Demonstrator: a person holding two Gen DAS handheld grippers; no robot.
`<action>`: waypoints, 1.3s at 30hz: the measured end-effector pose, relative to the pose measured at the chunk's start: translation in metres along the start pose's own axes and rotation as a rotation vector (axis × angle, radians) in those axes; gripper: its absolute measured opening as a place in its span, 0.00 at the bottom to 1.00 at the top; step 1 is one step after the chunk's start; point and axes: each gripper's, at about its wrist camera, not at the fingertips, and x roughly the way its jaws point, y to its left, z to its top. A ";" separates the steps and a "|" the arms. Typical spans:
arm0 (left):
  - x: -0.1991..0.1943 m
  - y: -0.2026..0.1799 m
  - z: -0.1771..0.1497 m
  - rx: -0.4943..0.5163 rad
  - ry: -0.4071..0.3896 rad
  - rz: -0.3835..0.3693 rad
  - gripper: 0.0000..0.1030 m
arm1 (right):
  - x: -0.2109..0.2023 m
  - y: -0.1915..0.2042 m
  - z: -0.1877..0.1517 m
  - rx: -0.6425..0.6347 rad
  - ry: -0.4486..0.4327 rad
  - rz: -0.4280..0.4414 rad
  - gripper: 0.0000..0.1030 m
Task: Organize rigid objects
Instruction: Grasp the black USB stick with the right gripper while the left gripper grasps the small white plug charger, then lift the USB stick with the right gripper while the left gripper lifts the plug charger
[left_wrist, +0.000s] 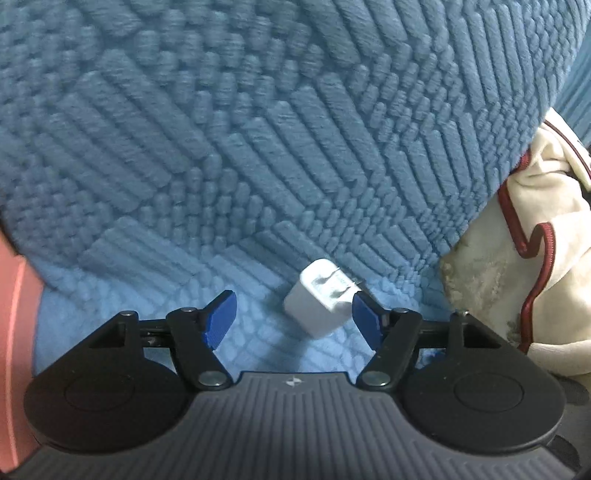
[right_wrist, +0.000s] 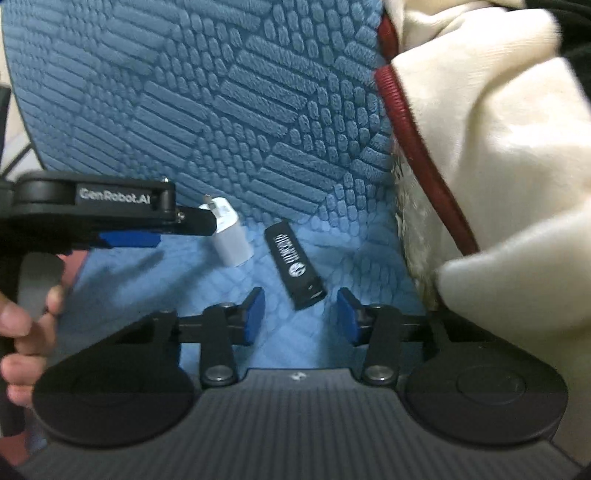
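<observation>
Fingers, left: left gripper (left_wrist: 291, 317) has its blue fingers (left_wrist: 221, 319) spread wide, nothing pressed between them; the white charger plug (left_wrist: 319, 304) lies in the gap, close against the right-hand finger and well off the other. Judged a pre-grasp straddle, spread wide to clear the plug's body.

Fingers, right: right gripper (right_wrist: 301, 317) stands at a moderate gap, pads bare. The near end of the black USB stick (right_wrist: 295, 264) sits just ahead of the fingertips, roughly centred between them, not touched. Gap looks matched to the stick's narrow width.

Task items, position: both rest loose on the blue textured cushion (left_wrist: 258, 129), side by side and apart, the plug with its prongs pointing away from the camera, the stick lying at a slant.

Approach: both tools angle downward toward the items, one each; likely a paired pickup.

Operator: a hand (right_wrist: 26, 325) grips the left tool's handle, seen at the edge of the right view.

Surroundings: cream fabric with dark red piping (right_wrist: 498, 147) bunches just beside the stick; snag risk on that side.
</observation>
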 end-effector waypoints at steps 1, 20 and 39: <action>0.004 -0.003 0.001 0.021 0.002 -0.014 0.72 | 0.005 -0.001 0.001 -0.011 0.002 -0.002 0.40; 0.062 -0.044 -0.005 0.233 0.024 0.030 0.66 | 0.032 -0.003 0.020 -0.054 0.015 0.041 0.23; 0.052 -0.029 0.004 0.146 0.018 0.041 0.47 | 0.034 0.005 0.015 -0.143 -0.001 0.021 0.28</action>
